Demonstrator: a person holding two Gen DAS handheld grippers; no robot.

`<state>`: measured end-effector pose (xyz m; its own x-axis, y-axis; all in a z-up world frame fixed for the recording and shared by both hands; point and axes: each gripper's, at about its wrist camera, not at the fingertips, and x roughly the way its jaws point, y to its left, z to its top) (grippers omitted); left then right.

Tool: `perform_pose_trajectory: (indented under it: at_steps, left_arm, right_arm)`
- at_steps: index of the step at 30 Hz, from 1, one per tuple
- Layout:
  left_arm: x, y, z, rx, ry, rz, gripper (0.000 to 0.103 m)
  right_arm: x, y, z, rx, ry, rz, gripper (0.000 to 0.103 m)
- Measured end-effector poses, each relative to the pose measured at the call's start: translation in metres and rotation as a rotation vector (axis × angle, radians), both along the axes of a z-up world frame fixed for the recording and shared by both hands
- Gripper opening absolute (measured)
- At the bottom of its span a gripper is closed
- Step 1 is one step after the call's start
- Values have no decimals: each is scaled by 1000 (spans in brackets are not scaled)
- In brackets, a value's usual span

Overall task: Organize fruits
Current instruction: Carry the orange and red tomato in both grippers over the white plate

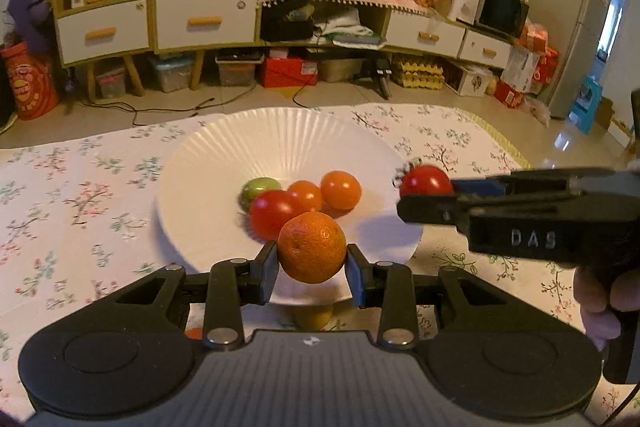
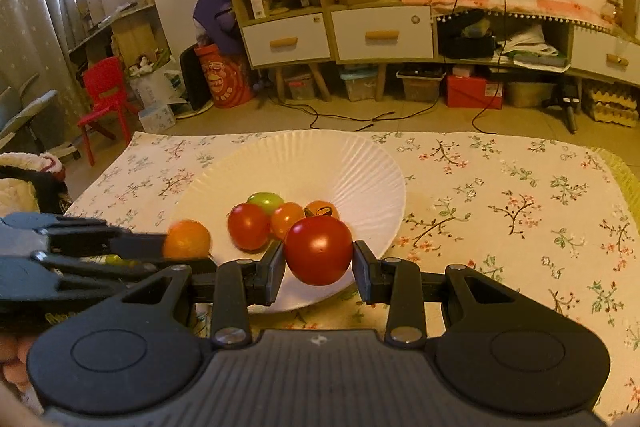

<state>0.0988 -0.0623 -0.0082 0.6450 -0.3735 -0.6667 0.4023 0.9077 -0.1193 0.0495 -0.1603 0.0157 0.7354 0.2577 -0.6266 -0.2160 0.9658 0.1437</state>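
Left gripper [image 1: 312, 269]: in my left wrist view I have it clamped on the mandarin [image 1: 312, 247], held above the near rim of the white plate [image 1: 280, 143].
Left risk: I judge that releasing from here could send it rolling into the small tomatoes [image 1: 276, 213] or off the rim.
Right gripper [image 2: 319, 267]: in my right wrist view it pinches the red tomato [image 2: 319, 250] over the plate's near edge.
Right risk: squeezing harder may bruise it.
Pose: both grippers level, left gripper reaching in from the left beside mine.
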Motion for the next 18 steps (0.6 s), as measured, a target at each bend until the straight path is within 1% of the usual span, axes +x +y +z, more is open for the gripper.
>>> perform_pose_trajectory:
  at_steps: [6, 8, 11, 18]
  left_arm:
    - [11, -15, -6, -3, 18, -5, 31]
    - [16, -19, -8, -4, 29, 7, 31]
    - [21, -22, -11, -1, 46, 29, 31]
    - [26, -18, -14, -22, 56, 76, 31]
  right_arm:
    - [14, -4, 0, 6, -4, 1, 33]
    - [20, -3, 0, -6, -9, 6, 33]
    - [36, -2, 0, 10, -12, 15, 33]
    - [66, 12, -12, -17, 28, 68, 33]
